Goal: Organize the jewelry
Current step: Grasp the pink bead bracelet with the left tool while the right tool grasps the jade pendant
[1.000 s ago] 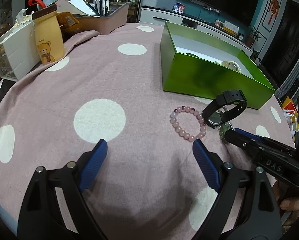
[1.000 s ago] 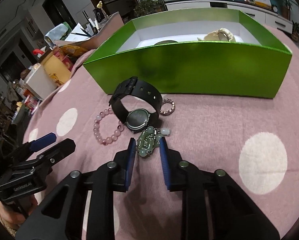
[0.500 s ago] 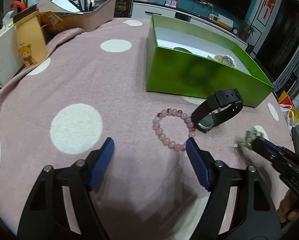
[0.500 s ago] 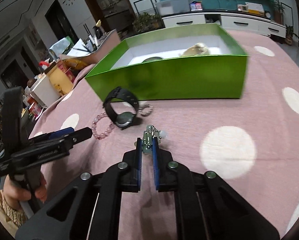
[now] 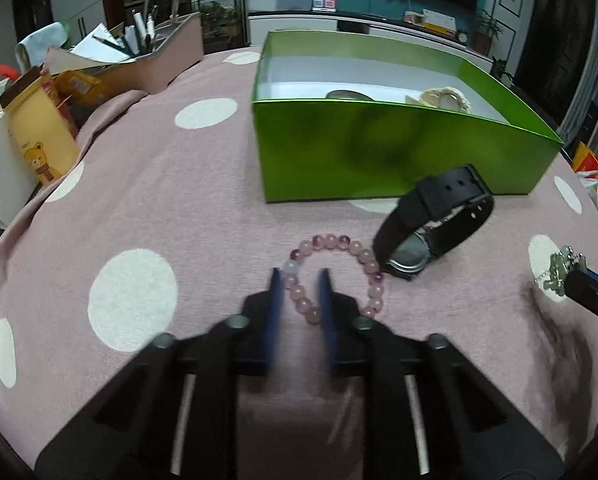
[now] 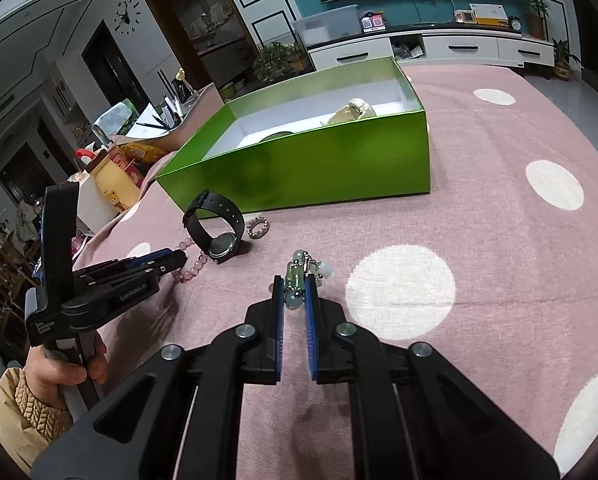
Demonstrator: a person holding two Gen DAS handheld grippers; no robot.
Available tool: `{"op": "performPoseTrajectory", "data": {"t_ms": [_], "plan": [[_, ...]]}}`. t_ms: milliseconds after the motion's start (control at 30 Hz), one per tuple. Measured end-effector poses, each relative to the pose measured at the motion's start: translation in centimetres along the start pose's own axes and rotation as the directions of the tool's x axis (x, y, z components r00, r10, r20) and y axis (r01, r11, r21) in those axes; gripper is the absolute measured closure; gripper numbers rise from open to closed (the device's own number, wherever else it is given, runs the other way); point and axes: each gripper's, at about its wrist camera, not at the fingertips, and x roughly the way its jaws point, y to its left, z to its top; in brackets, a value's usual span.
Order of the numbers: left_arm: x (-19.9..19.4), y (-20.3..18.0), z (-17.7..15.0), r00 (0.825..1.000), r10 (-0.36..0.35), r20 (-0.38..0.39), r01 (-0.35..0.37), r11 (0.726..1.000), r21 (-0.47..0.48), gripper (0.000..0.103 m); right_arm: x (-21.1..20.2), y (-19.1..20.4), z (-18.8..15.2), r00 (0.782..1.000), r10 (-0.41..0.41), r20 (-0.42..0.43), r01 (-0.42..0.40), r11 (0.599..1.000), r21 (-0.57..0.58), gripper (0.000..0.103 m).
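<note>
My right gripper (image 6: 293, 285) is shut on a green jade pendant (image 6: 295, 280) with a silver chain and holds it above the cloth; it also shows in the left wrist view (image 5: 561, 270). My left gripper (image 5: 301, 278) has its jaws closing around the left side of a pink bead bracelet (image 5: 341, 276), which lies on the cloth. A black watch (image 5: 435, 220) lies just right of the bracelet. A small beaded ring (image 6: 257, 227) lies by the watch. The open green box (image 5: 379, 148) stands behind them and holds a pale item (image 5: 443, 98).
The table has a pink cloth with white dots (image 5: 139, 220). A yellow bear carton (image 5: 43, 136), a white box and a tray of pens (image 5: 155, 48) crowd the far left. The left gripper shows in the right wrist view (image 6: 139, 280).
My left gripper moved forward to the pink bracelet and its jaws narrowed around the beads. My right gripper shut on the jade pendant, lifted it and carried it right, away from the watch.
</note>
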Motion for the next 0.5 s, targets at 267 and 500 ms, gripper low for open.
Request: {"op": "performPoseTrajectory", "data": {"t_ms": [267,500], "plan": [[-0.9,0.8,-0.3,0.999,-0.042,-0.003,0.041,0.997,-0.061,0.094,-0.7,-0.8,-0.2,1.0,0.0,0.013,0.0,1.0,0.02,0.094],[-4.0,1.0,0.3,0.995,-0.074,0.062,0.078,0.994,-0.072,0.097,-1.9,-0.8,-0.2,0.999,0.005,0.042,-0.006,1.0,0.026,0.094]]}}
